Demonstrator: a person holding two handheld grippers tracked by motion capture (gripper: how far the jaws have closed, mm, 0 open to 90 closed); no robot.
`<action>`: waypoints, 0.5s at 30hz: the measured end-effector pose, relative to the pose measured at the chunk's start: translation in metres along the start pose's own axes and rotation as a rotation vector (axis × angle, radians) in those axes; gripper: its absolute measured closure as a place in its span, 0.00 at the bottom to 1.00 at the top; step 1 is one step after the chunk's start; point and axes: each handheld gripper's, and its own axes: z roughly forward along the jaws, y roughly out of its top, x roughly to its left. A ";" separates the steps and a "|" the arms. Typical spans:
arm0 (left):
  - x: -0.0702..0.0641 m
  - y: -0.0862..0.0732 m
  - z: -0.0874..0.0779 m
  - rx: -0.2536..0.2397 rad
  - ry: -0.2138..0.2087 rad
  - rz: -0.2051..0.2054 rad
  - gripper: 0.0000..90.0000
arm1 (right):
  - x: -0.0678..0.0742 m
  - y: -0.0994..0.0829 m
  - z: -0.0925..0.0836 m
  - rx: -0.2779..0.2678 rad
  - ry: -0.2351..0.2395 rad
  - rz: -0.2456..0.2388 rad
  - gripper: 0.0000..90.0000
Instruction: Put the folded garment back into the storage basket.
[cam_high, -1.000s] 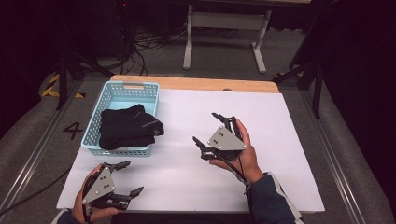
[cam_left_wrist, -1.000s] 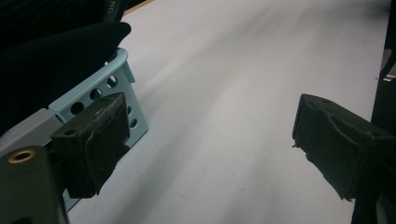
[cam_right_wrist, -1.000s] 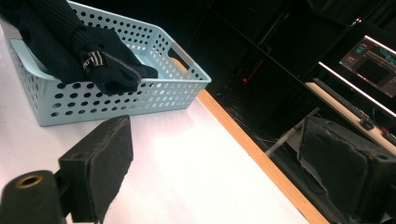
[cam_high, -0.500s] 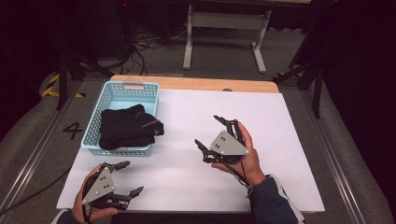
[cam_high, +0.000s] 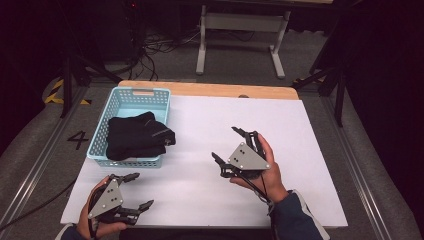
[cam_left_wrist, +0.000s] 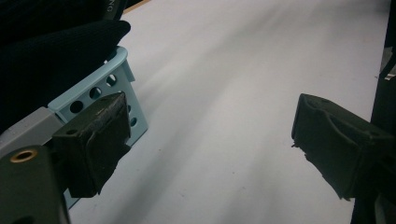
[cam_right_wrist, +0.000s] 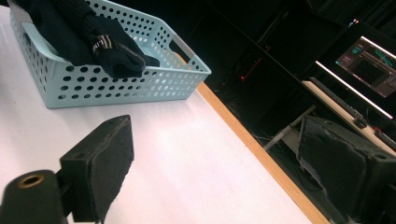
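Right gripper (cam_high: 231, 151) drifted slightly toward near edge since a second ago; left gripper (cam_high: 134, 190) unchanged at front-left corner. Both jaws spread, empty. Black garment (cam_high: 136, 135) heaped in blue basket (cam_high: 116, 103), bench (cam_high: 200, 125) left side.

White-topped table (cam_high: 200, 125) with wooden far edge, light blue perforated basket (cam_high: 118, 102) near its left edge

One overhead camera, two riding close on the jaws.
All three share the blue basket (cam_high: 116, 107) and the white tabletop (cam_high: 300, 130).
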 end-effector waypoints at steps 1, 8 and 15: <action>0.000 0.000 0.000 0.000 0.000 0.000 0.14 | 0.000 -0.001 -0.001 0.000 0.001 -0.002 0.13; 0.000 0.000 0.000 0.000 0.001 0.000 0.14 | -0.001 -0.005 -0.006 0.001 -0.004 0.004 0.13; 0.000 0.000 0.001 0.004 0.002 0.000 0.14 | -0.002 -0.009 -0.012 0.005 -0.002 0.003 0.13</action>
